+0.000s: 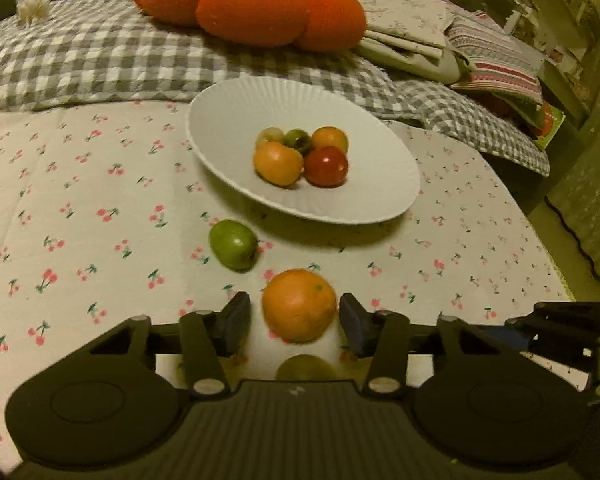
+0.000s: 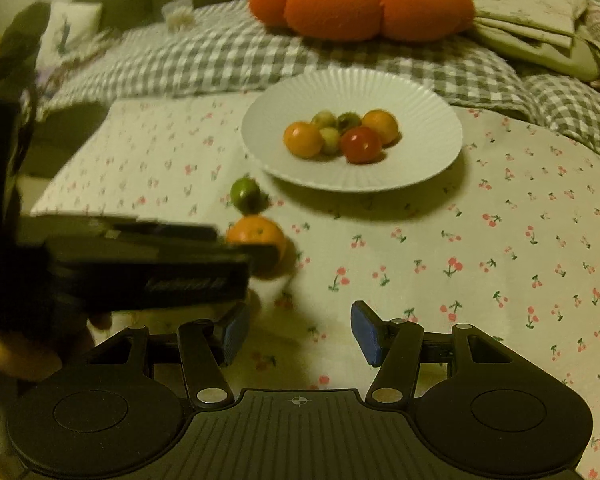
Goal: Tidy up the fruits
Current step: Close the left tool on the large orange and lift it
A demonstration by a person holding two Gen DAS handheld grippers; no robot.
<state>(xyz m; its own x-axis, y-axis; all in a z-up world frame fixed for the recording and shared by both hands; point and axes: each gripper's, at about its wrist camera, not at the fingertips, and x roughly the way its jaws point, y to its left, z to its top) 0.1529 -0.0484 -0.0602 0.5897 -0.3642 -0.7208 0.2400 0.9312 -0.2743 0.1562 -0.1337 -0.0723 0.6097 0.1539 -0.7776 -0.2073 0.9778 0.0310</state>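
From the left wrist we count five fruits on the white plate; the right wrist view shows six. Before the plate lie a green fruit and an orange, on open cherry-print cloth. Our left gripper straddles the orange, pads not touching. Our right gripper stands part open, empty.

plate: is showing plain white
cloth: is showing pink cherries
blanket: is showing grey check
cushion: is looking orange
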